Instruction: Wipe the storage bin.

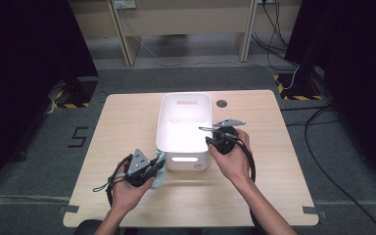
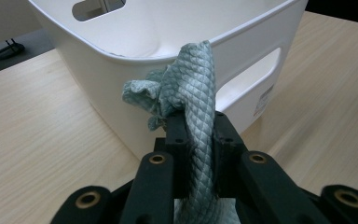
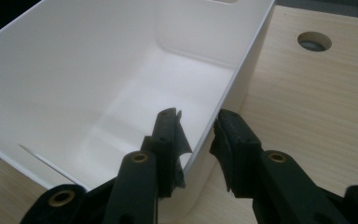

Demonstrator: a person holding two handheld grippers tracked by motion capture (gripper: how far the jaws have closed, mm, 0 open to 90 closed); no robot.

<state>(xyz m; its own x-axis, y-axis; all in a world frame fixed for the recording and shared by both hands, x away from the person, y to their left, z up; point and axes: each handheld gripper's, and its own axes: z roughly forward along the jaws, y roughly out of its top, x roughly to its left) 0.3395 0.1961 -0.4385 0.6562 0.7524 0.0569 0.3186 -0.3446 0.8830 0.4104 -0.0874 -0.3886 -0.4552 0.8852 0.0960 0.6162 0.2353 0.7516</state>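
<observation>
**A:** Nearest the camera, how was the left hand set?

**B:** The left hand [image 1: 127, 188] came up from the table's near edge, palm under its tool, forearm angled slightly inward. The left gripper [image 1: 152, 169] pointed toward the near left corner of the white plastic bin [image 1: 169, 122], and its jaws were clamped together on a pale green quilted cloth [image 2: 193, 93]. In the left gripper view the cloth ran up between the two black pads and bunched above them, its top lying right at the bin's rim [image 2: 242, 32]; whether it touched the rim I could not tell.

**A:** And the right?

**B:** A little farther in, the right hand [image 1: 235, 159] reached from the lower right, wrist bent inward, knuckles just beside the bin's right wall. The right gripper [image 3: 196, 135] straddled that wall near the near corner: one jaw inside the bin, the other outside above the wooden table [image 3: 317, 102]. Its jaws stood apart, with the wall between them but not visibly pressed.

**A:** Beyond that?

**B:** The bin's interior looked bare and white, a handle slot [image 1: 188, 103] in its far wall, then a round cable hole [image 1: 222, 103] in the tabletop.
</observation>
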